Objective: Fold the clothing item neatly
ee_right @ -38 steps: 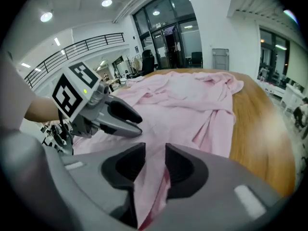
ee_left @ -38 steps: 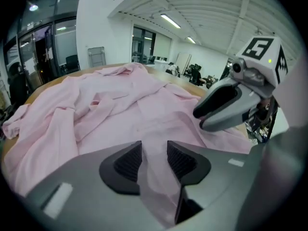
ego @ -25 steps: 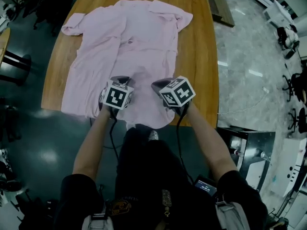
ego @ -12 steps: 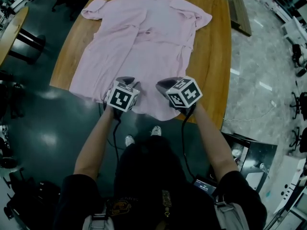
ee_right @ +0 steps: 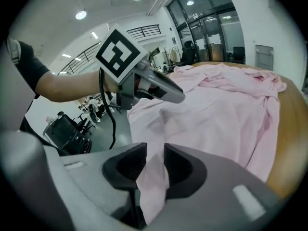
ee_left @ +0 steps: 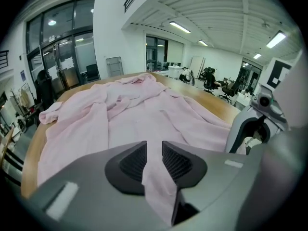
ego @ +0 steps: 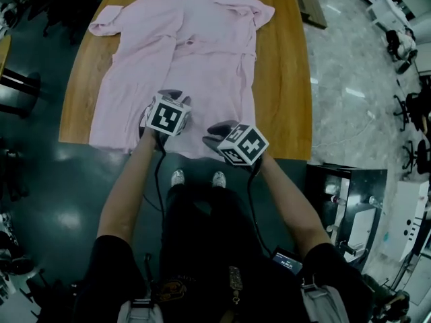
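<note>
Pink shirt [ego: 195, 59] spread on table [ego: 283, 79], hem slack between narrowly parted, just-opened jaws of left gripper [ee_left: 154, 160] and right gripper [ee_right: 155, 163].

Wooden table [ego: 283, 79] stands on dark glossy floor [ego: 54, 200].

I can read no text, number or brand anywhere on my feeds. The two marker cubes [ego: 167, 115] in the lower middle of the head view carry only black-and-white square patterns, and the yellowish print [ego: 168, 290] on the person's dark shirt at bottom left is too blurred to read
</note>
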Action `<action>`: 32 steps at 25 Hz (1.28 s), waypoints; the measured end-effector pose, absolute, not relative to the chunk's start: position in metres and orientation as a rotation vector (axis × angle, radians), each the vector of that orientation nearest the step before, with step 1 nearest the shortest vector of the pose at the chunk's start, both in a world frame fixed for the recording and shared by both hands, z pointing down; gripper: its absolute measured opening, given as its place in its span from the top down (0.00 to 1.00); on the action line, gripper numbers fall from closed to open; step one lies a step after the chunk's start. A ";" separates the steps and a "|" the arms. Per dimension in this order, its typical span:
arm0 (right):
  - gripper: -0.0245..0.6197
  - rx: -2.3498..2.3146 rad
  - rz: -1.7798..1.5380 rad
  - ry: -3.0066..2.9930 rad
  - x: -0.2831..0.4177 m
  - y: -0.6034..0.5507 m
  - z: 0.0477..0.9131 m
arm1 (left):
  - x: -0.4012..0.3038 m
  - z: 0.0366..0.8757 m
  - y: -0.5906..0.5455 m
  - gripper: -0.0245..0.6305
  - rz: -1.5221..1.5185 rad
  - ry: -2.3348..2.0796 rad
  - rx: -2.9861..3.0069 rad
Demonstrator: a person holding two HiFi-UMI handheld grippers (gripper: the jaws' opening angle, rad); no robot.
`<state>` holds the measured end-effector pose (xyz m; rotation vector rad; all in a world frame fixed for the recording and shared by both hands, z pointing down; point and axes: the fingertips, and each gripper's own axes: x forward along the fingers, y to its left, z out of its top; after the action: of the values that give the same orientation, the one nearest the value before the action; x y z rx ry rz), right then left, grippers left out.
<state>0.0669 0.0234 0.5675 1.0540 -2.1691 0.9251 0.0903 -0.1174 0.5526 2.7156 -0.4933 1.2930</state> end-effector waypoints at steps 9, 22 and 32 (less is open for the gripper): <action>0.83 1.290 0.904 -1.819 0.071 0.022 0.591 | 0.123 0.570 -0.153 0.78 1.286 -0.175 2.797; 0.93 1.641 1.063 -1.706 0.093 0.059 0.565 | 0.170 0.607 -0.148 0.69 1.452 0.210 2.784; 0.93 1.713 1.054 -1.741 0.094 0.106 0.545 | 0.134 0.551 -0.115 0.93 1.266 0.100 2.866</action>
<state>0.0935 0.1060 0.5451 1.7125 -1.7410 1.0545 0.1337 -0.1154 0.5513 2.8662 0.0999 1.2656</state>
